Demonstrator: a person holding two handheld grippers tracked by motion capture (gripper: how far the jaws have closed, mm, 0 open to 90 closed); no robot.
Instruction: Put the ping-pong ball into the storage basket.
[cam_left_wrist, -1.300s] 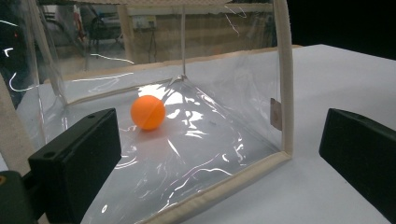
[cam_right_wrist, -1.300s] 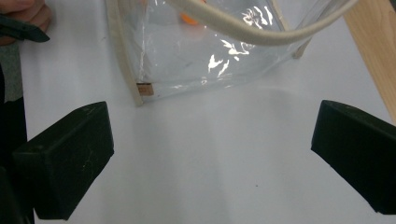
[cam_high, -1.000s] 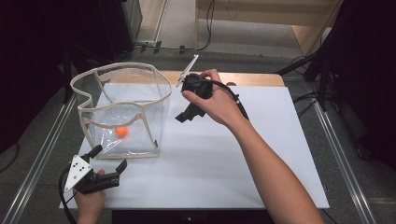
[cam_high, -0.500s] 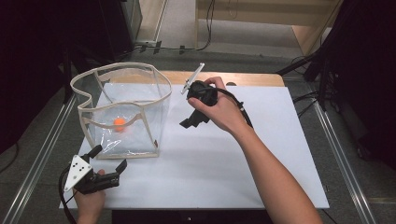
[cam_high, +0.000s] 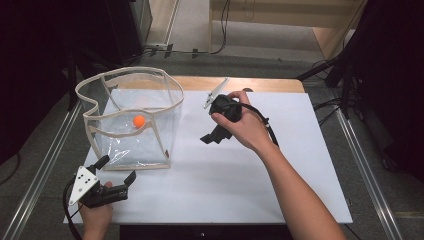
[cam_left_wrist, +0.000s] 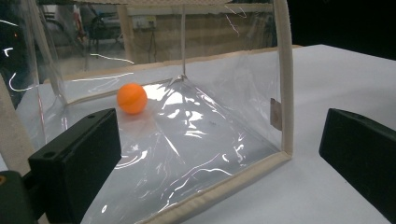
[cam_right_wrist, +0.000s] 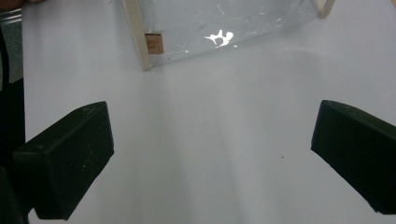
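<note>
A clear plastic bag (cam_high: 127, 112) with beige trim stands open on the left of the white table sheet (cam_high: 260, 190). An orange ball (cam_high: 139, 120) lies inside it, also seen through the clear wall as the ball (cam_left_wrist: 132, 98) in the left gripper view. My left gripper (cam_high: 119, 167) rests at the near left corner, open, jaws wide and aimed at the bag's near wall (cam_left_wrist: 187, 154). A hand holds my right gripper (cam_high: 212, 139) over the middle of the sheet, right of the bag, open and empty, above bare sheet (cam_right_wrist: 210, 116).
The bag's trimmed corner (cam_right_wrist: 140, 42) lies just ahead of the right gripper. A wooden table edge (cam_high: 270, 84) runs along the far side. Metal rails (cam_high: 367, 170) flank the table, with dark floor and cables beyond.
The orange ball has rolled toward the far side of the bag. The right gripper has drawn away from the bag, to the right and slightly nearer. The left gripper has stayed still.
</note>
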